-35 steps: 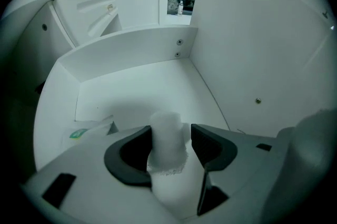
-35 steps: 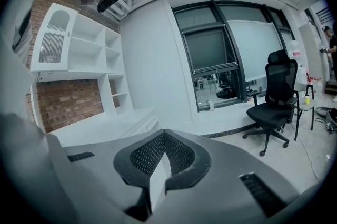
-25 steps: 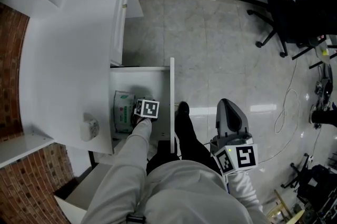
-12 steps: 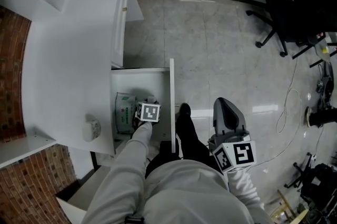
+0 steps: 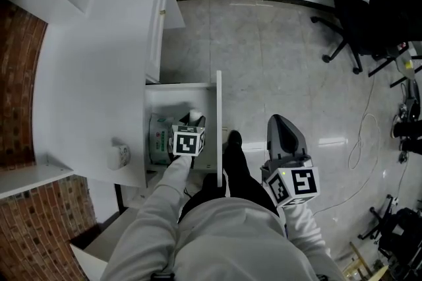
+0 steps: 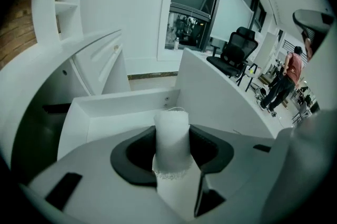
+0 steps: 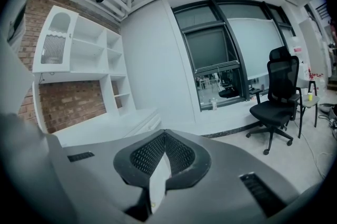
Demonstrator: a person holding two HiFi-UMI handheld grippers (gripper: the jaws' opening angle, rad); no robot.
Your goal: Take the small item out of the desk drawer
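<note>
A small white roll [image 6: 171, 125] stands upright between the black pads of my left gripper [image 6: 172, 150], which is shut on it. The jaws have just closed a little onto it. In the head view the left gripper [image 5: 196, 122] holds the white roll [image 5: 195, 115] above the open desk drawer [image 5: 217, 108], near its right side. My right gripper [image 5: 283, 129] hangs over the floor to the right of the drawer, and its jaws [image 7: 164, 152] meet with nothing between them.
A green packet [image 5: 159, 140] lies in the drawer to the left of the roll. On the white desk [image 5: 92, 75] sits a small round object [image 5: 119, 156]. Black office chairs [image 5: 362, 22] and a cable [image 5: 359, 134] are on the tiled floor at the right.
My left gripper has risen out of the drawer bottom with the white roll in it, now showing above the packet. The right gripper has stayed in place.
</note>
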